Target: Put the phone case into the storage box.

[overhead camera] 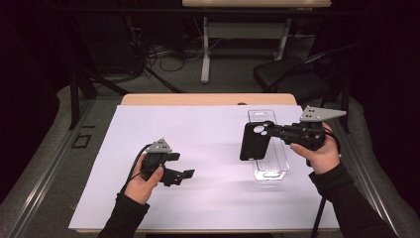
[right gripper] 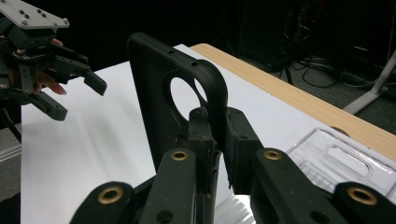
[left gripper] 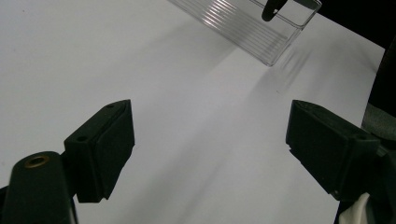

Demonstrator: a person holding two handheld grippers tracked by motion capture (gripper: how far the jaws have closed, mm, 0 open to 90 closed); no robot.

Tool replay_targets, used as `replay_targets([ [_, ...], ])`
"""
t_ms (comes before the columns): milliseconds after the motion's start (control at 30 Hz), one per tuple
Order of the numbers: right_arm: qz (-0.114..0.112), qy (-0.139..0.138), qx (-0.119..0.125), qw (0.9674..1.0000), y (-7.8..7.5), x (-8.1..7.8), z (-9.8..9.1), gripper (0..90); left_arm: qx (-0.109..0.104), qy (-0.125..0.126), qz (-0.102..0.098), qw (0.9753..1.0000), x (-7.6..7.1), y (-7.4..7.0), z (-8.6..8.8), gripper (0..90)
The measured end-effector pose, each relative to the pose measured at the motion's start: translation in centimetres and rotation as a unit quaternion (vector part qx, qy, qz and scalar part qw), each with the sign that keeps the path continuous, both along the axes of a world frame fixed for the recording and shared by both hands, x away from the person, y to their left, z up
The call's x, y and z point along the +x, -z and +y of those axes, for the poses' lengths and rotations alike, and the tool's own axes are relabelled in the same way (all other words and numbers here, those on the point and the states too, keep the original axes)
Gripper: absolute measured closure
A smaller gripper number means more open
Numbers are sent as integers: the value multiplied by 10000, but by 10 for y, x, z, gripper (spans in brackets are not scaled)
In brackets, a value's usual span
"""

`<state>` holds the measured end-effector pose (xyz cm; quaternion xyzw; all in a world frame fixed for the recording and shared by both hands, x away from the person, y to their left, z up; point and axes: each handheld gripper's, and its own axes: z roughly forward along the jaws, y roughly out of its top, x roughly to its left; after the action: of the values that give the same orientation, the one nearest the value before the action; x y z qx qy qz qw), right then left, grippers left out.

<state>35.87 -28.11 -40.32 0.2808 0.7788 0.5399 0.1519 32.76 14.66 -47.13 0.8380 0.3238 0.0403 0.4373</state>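
Above the clear plastic tray [overhead camera: 271, 166], right side of table: black phone case [overhead camera: 254, 141], upright, rim pinched between the closed pads of the right gripper [right gripper: 215, 140]. Left gripper [overhead camera: 185, 174]: jaws spread, nothing between, well apart from case.

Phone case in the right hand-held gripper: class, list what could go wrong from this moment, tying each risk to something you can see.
1. The right hand-held gripper pinches the phone case only at its thin edge near the camera hole, so it may twist or slip out.
2. The case hangs over the clear tray; a drop or low swing could knock that light tray across the table.
3. The left hand-held gripper is open and apart, so nothing steadies the tray.
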Motion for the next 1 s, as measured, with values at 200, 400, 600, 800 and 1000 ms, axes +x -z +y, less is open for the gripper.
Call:
replay_targets([
  [200,30,100,-44,9999,0,5,-11,831,28,-7,-23,10000,0,1,1,163],
  [400,-38,165,-112,9998,-5,11,-20,832,37,-9,-35,10000,0,1,1,163],
  [600,-19,221,-92,9997,-5,22,-30,832,26,-37,-17,10000,0,2,2,163],
  [800,-38,333,-141,9993,-9,37,-37,832,60,-26,-13,10000,0,3,2,163],
  [1000,-28,372,-185,9991,-11,53,-39,831,43,-69,-11,10000,-1,4,3,163],
])
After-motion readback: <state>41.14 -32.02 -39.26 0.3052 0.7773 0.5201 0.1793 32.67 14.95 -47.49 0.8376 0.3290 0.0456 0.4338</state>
